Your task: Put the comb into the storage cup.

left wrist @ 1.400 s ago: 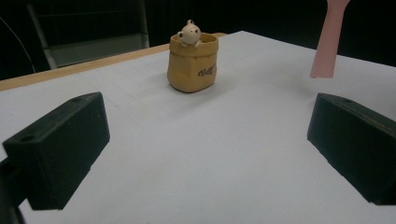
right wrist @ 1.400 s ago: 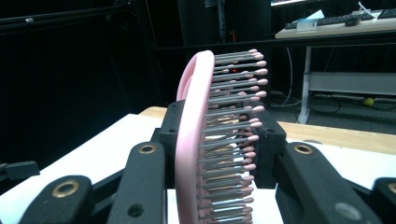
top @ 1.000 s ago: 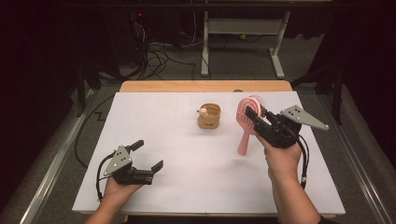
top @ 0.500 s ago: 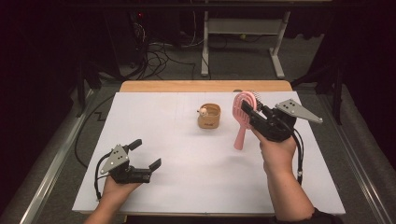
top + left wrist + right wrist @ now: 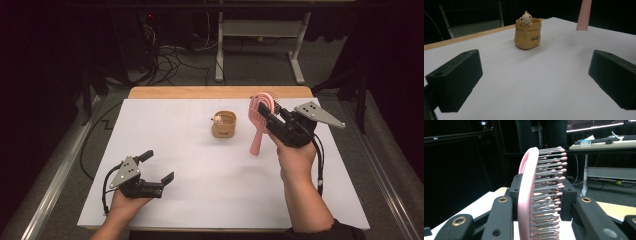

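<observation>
Right gripper (image 5: 267, 114) clamped on pink hairbrush (image 5: 259, 125), held above table (image 5: 200, 200) near right edge, beside small pot (image 5: 224, 125); left gripper (image 5: 157, 167) spread, nothing between, near front left corner

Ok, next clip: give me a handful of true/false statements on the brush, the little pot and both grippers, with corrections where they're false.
1. The right gripper is shut on the head of the pink hairbrush. True.
2. The hairbrush lies flat on the table. False: it is held above the white table, handle hanging down.
3. The left gripper holds the tan pot. False: its jaws stand open with nothing between them, low over the table's near left.
4. The tan pot stands upright with a small figure at its rim. True.
5. The hairbrush handle is inside the pot. False: it hangs to the pot's right, apart from it.
</observation>
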Available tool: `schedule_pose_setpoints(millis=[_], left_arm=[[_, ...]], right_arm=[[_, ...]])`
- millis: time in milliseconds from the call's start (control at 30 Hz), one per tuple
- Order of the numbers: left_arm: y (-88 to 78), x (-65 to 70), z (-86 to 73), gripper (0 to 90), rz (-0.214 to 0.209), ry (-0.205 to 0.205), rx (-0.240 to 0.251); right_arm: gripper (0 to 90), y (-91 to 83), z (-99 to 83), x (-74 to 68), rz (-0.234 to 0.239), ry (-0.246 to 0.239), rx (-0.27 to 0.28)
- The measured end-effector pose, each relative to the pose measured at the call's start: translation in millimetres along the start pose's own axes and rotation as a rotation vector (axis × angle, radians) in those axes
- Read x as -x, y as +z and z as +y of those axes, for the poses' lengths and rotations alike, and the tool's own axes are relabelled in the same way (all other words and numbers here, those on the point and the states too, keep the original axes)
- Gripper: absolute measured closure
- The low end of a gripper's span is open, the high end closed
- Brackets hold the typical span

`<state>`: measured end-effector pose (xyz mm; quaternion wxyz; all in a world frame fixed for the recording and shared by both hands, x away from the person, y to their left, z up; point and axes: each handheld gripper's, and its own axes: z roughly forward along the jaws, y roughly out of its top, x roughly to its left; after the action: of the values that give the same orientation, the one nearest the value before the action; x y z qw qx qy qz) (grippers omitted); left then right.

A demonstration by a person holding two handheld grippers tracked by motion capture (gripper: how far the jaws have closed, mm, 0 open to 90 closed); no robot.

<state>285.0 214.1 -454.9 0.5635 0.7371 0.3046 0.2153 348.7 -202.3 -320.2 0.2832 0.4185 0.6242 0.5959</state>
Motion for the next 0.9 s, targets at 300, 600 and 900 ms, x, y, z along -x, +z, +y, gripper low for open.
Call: schedule_pose_setpoints(millis=[300,600,900], left_arm=[[6.0,-0.1,-1.5,0.0,-0.016,-0.006,-0.017],[6.1,2.8,-1.7,0.0,-0.030,-0.001,-0.016],[5.8,5.0,-0.9,0.0,-0.043,0.002,-0.006]], right_arm=[[65.3,9.3,6.4,-2.4,-0.002,-0.014,0.014],[65.3,23.4,10.9,-6.2,0.007,-0.010,0.031],[65.3,40.9,19.0,-7.0,0.009,-0.009,0.044]])
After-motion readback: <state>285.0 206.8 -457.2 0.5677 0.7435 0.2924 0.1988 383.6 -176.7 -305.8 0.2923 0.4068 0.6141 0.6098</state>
